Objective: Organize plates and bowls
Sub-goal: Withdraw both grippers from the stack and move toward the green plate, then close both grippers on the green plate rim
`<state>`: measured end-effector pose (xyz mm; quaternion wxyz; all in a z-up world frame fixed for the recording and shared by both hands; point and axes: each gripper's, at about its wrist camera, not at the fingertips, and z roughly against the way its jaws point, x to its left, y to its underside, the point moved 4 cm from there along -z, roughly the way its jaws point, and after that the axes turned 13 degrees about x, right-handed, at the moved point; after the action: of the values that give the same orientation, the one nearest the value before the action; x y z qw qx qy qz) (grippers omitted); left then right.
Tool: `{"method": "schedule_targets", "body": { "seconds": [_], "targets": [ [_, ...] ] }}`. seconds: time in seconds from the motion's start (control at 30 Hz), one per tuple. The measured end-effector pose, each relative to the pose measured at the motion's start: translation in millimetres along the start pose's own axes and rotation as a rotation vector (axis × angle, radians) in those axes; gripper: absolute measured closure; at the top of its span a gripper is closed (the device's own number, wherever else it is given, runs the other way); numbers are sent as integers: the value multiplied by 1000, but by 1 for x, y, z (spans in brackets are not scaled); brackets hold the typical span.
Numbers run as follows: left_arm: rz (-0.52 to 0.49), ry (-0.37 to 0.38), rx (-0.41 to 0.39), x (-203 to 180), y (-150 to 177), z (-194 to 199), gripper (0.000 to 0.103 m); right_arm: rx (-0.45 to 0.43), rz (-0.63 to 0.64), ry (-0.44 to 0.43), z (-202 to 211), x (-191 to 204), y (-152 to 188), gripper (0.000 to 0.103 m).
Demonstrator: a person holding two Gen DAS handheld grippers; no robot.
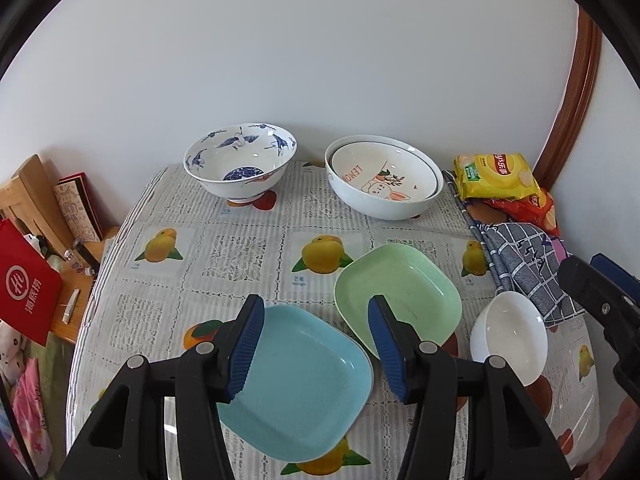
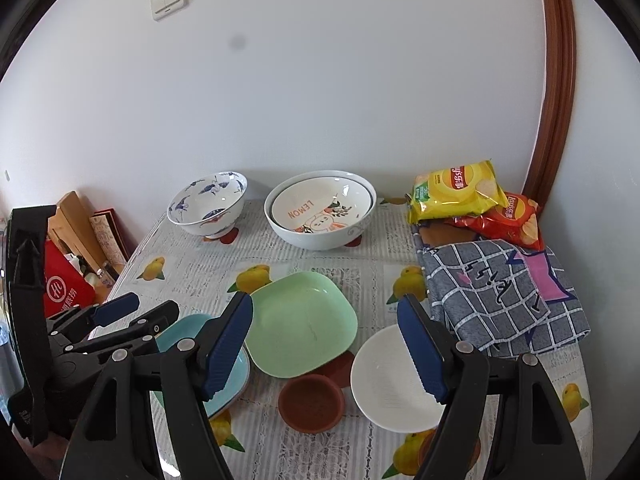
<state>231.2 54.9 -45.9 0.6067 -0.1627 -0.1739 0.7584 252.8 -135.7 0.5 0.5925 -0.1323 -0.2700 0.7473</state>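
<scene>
My left gripper [image 1: 316, 344] hangs open and holds nothing, above a light blue square plate [image 1: 304, 392] near the table's front. A green square plate [image 1: 400, 292] lies just right of it, then a small white bowl [image 1: 508, 336]. My right gripper [image 2: 324, 344] is also open with nothing between its fingers, above the green plate [image 2: 304, 320] and the white bowl [image 2: 388, 384]. At the back stand a blue-and-white crane bowl [image 1: 240, 160] and a LEMON bowl nested in a larger white bowl [image 1: 384, 180]. The left gripper [image 2: 156, 306] hides part of the blue plate [image 2: 188, 332].
A brown round saucer [image 2: 312, 404] sits in front of the green plate. Yellow [image 2: 456, 192] and red [image 2: 508, 220] crisp bags and a checked cloth [image 2: 500, 296] fill the right side. A wall runs behind the table; a red bag [image 1: 28, 288] and wooden boards lie off its left edge.
</scene>
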Motion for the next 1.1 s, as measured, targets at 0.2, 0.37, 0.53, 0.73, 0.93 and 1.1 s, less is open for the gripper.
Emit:
{"method": "schedule_targets", "body": {
  "seconds": [0.2,0.37,0.53,0.73,0.93,1.1],
  "targets": [
    [9,7,12,5,-15,-15,51,-4,28,2,-15,9,-19,29],
    [13,-6,42,6,-24,-36,51,10,37,-2,-37,10,-31,29],
    [11,-7,80,7,-29,-61,51,65,15,-11,-75,-2,-35,29],
    [-20,1,117,-1,-37,-88,51,135,6,-7,-119,-13,-34,31],
    [-32,29,159,-11,-44,-113,51,208,6,3,-156,-23,-37,37],
    [-15,65,209,-12,-43,-135,51,274,11,11,-178,-28,-27,39]
  ]
}}
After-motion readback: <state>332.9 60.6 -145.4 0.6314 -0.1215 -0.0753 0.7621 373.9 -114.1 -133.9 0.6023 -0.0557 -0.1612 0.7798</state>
